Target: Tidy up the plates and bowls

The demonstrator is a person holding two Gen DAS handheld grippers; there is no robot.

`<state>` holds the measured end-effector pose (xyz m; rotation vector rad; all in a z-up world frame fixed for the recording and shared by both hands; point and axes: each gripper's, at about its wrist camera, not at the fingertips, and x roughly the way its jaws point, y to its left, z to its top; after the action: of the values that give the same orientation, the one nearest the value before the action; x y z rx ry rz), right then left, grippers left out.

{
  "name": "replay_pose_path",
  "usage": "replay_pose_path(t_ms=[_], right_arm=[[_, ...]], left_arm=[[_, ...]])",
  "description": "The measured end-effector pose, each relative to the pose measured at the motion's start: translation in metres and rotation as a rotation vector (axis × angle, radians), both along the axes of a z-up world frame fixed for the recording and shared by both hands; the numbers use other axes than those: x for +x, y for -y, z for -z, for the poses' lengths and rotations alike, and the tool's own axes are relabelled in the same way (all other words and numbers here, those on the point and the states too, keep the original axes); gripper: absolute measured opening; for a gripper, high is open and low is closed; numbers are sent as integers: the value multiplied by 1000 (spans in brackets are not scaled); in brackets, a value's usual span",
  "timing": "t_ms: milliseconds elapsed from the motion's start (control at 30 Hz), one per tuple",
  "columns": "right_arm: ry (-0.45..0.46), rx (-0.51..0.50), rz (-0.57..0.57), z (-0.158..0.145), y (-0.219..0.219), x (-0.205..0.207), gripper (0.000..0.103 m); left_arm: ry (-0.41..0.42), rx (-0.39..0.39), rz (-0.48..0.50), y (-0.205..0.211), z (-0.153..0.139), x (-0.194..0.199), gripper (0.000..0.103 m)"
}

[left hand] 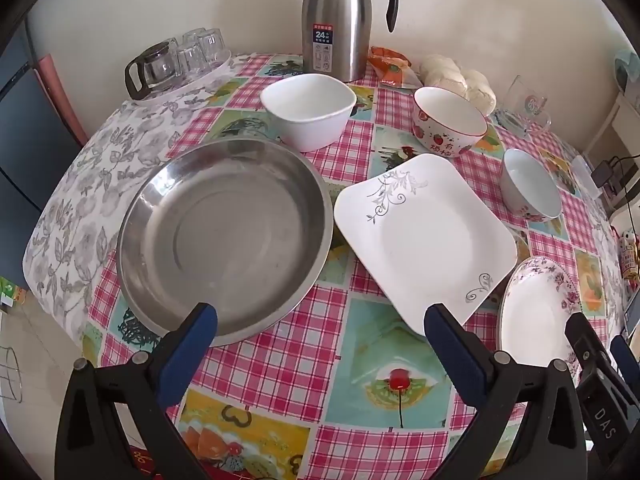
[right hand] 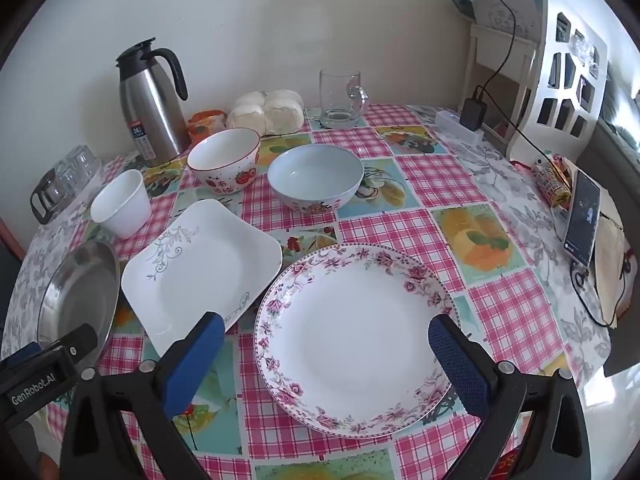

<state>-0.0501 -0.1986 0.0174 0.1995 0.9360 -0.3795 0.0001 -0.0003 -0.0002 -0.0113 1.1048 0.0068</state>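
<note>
I hold both grippers above the counter (right hand: 440,176), fingers spread wide and empty: left gripper (left hand: 320,324) near the steel pan (left hand: 224,240), right gripper (right hand: 326,332) over the floral plate (right hand: 352,332), square plate (right hand: 204,264) at ten o'clock.

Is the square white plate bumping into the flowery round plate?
Cannot tell. In the right wrist view the square plate and the flowery plate nearly meet, but no clear gap or contact shows.
</note>
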Motion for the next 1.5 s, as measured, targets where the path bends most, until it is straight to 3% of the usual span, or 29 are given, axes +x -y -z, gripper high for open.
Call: replay_pose_path(t_ms=[267,1500], right_arm=[[1,-12,2,2,-5,4,103],[-43,-41,-11,2,-6,2,103]], left_arm=[[13,2,-2,-7,9,-8,103],[-1,21,-14,-5,-1,-4,103]])
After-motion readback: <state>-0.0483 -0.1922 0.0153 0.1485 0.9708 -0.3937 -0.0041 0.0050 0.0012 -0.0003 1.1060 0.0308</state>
